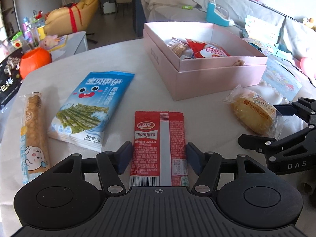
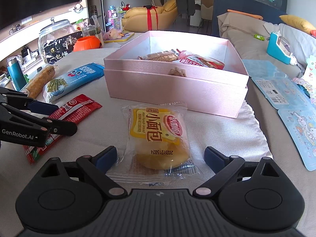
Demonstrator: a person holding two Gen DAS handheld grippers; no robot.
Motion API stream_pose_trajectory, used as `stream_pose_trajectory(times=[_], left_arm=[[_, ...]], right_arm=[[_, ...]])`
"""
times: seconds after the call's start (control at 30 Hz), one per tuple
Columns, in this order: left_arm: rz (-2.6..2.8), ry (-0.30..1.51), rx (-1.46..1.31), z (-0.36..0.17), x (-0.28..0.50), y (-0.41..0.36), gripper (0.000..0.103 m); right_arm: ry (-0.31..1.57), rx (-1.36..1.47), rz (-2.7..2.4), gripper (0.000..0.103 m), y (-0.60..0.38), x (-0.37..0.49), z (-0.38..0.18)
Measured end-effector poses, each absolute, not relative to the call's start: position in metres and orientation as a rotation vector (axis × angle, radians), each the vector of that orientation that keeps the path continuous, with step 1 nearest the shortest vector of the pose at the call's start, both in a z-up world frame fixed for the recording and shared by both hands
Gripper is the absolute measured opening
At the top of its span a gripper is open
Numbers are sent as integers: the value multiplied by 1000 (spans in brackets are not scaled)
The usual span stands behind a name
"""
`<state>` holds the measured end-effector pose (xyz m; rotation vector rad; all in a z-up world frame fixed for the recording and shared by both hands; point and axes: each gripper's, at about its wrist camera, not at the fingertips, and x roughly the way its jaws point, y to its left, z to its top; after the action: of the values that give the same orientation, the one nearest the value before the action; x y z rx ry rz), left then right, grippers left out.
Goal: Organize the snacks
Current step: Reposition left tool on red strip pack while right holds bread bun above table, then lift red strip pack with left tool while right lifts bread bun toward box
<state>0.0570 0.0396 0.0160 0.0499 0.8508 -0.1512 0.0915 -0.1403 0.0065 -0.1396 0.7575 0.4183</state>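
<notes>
My left gripper is open, with its blue pads on either side of a red spicy-strip packet that lies flat on the table. My right gripper is open around a small bread packet on the cloth. A pink box holds several snacks; it also shows in the right wrist view. A blue seaweed packet and a long wafer-roll packet lie to the left. The red packet and the left gripper show in the right wrist view.
An orange pumpkin bucket and a black plum bag sit at the table's far left. Blue sticker cards lie to the right. A glass jar stands behind. A sofa is beyond the box.
</notes>
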Motion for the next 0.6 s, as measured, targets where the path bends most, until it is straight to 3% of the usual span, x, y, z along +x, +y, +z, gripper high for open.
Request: stream_pose_trajectory(times=[0.2,0.27,0.33,0.5,0.6], left_arm=[[-159,854,42,16,54,40,65],[-169,865,38,17,49,40,65],[-184,868,47,18,42,37,66],[-219,866,41,19,29,37,63],[-220,866,-10,23,29,43,52]], right_arm=[[772,-148,404,94,-138,103,9],[777,-151,395,84,-138,105,11],[788,-143,417,57,-140,104,17],[782,-136,452,56,-147,89,34],[753,-159,450,56,-151,80,44]])
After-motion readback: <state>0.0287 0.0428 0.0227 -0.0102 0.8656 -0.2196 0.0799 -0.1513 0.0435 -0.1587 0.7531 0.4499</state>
